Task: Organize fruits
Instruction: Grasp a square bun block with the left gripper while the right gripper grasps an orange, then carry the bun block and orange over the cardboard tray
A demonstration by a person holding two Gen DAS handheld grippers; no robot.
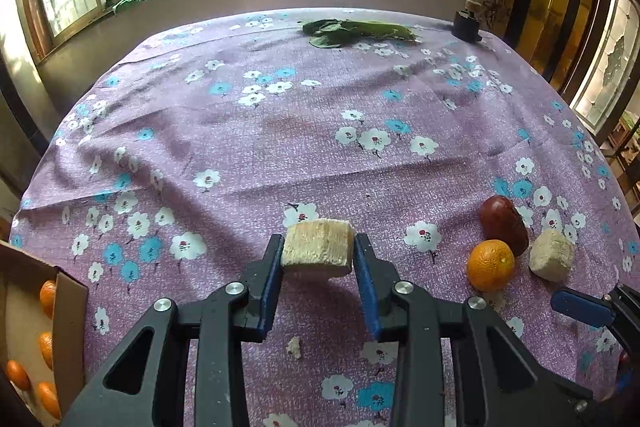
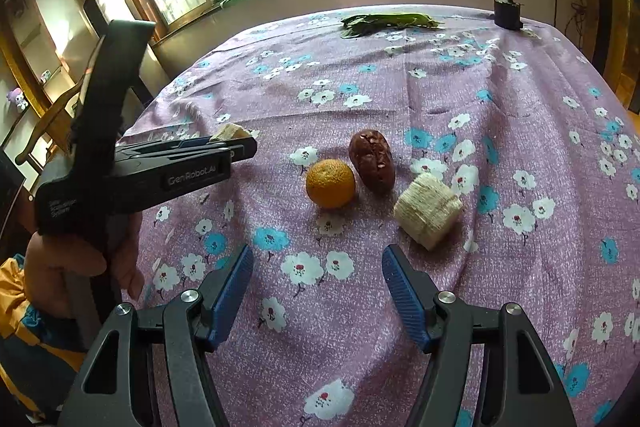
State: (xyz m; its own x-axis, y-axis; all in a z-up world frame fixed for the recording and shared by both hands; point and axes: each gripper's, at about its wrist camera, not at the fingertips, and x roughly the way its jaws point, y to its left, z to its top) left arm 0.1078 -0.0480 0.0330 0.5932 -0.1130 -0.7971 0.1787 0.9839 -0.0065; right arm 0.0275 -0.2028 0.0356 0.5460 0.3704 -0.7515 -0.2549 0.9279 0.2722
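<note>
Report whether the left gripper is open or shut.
Shut: the left gripper has its blue pads pressed on both sides of the pale chunk.

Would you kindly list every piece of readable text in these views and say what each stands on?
"GenRobot.AI": on the side of the black left hand-held gripper, seen in the right wrist view.
Small pale lettering lower on that same gripper's body: too blurred to read.
No other text is visible in either view.

Two pale chunks point(image 1: 317, 242) point(image 2: 427, 211), one loose orange point(image 2: 330, 183), one red fruit point(image 2: 372, 160).

The left gripper point(image 2: 234, 143) body reads "GenRobot.AI"; smaller print below is illegible.
</note>
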